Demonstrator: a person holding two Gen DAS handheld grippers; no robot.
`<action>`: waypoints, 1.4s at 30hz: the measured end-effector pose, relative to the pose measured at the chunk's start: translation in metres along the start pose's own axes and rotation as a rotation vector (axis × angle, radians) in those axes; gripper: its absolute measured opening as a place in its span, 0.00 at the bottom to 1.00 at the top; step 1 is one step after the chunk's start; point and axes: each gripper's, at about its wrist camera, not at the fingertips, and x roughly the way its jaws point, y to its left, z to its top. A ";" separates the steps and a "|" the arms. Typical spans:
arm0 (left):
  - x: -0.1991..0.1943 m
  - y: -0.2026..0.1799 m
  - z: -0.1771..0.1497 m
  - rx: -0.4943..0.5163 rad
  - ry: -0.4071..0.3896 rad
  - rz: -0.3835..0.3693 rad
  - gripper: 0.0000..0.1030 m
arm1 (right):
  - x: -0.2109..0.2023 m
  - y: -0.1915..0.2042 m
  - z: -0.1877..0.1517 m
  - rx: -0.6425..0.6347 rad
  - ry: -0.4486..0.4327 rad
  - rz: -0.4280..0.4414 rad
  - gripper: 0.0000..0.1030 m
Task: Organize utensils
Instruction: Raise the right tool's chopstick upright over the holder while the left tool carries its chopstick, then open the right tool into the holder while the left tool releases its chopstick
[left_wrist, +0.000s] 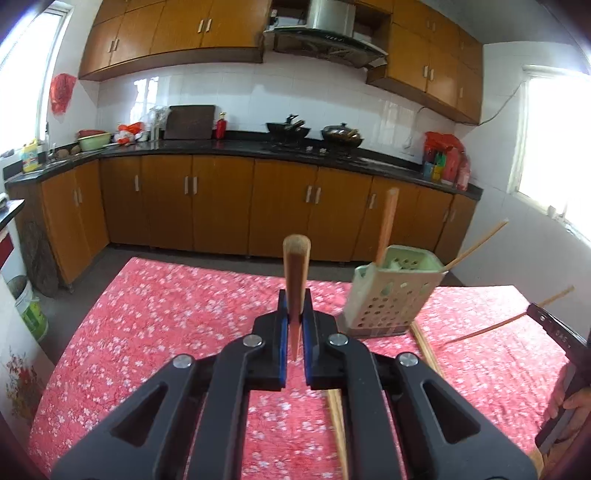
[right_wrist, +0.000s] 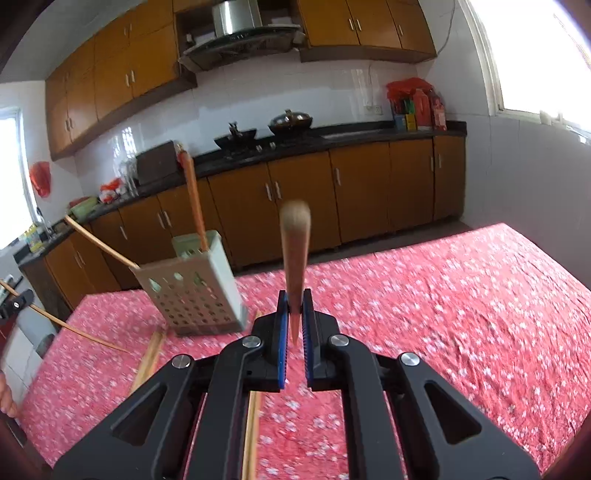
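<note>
Where fingers (left_wrist: 294, 306) pinch, chopstick (left_wrist: 296, 266) upright

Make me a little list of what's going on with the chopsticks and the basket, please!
left hand-held gripper: shut on one chopstick
right hand-held gripper: shut on another chopstick
holder: pale green, holes in its sides, on the table, appears tilted
inside holder: at least two sticks poking out
loose chopsticks: lying on the cloth
tablecloth: red with small white flowers
</note>
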 end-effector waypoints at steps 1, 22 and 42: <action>-0.003 -0.003 0.004 0.005 -0.006 -0.012 0.07 | -0.002 0.002 0.006 0.000 -0.008 0.015 0.07; 0.016 -0.090 0.091 0.021 -0.166 -0.134 0.07 | 0.019 0.076 0.097 -0.053 -0.132 0.188 0.07; -0.001 -0.046 0.077 -0.075 -0.198 -0.145 0.52 | -0.019 0.054 0.087 -0.035 -0.223 0.103 0.50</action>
